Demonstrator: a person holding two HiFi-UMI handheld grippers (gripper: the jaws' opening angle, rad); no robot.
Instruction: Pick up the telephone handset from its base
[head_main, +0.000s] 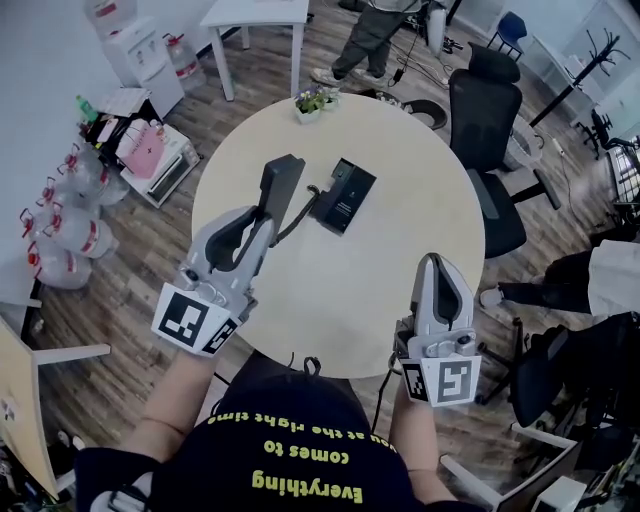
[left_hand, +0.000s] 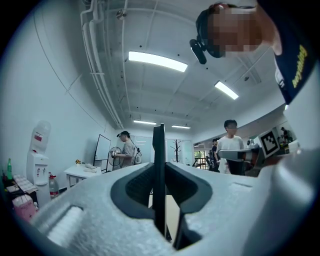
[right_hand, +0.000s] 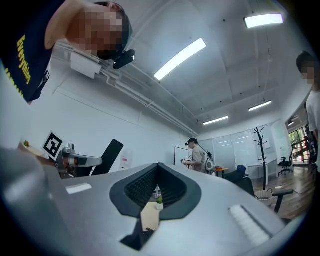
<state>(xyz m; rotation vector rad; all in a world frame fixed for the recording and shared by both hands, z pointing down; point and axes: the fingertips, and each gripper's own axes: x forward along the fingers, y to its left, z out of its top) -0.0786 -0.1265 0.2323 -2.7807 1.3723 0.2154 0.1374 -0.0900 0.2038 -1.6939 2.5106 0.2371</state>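
Note:
The black telephone base (head_main: 345, 196) lies on the round beige table (head_main: 410, 170), past its middle. My left gripper (head_main: 262, 224) is shut on the black handset (head_main: 283, 178), which stands up off the base, left of it; a cord runs down to the base. In the left gripper view the handset (left_hand: 159, 150) shows edge-on as a thin dark slab clamped between the jaws of the left gripper (left_hand: 159, 167). My right gripper (head_main: 437, 266) hovers over the table's near right part, shut and with nothing in it (right_hand: 157, 169). From the right gripper view the handset (right_hand: 107, 156) rises at the left.
A small potted plant (head_main: 310, 103) stands at the table's far edge. A black office chair (head_main: 487, 125) is at the right, and water bottles (head_main: 65, 220) and a dispenser (head_main: 140, 50) stand by the left wall. A person (head_main: 372, 40) stands beyond the table.

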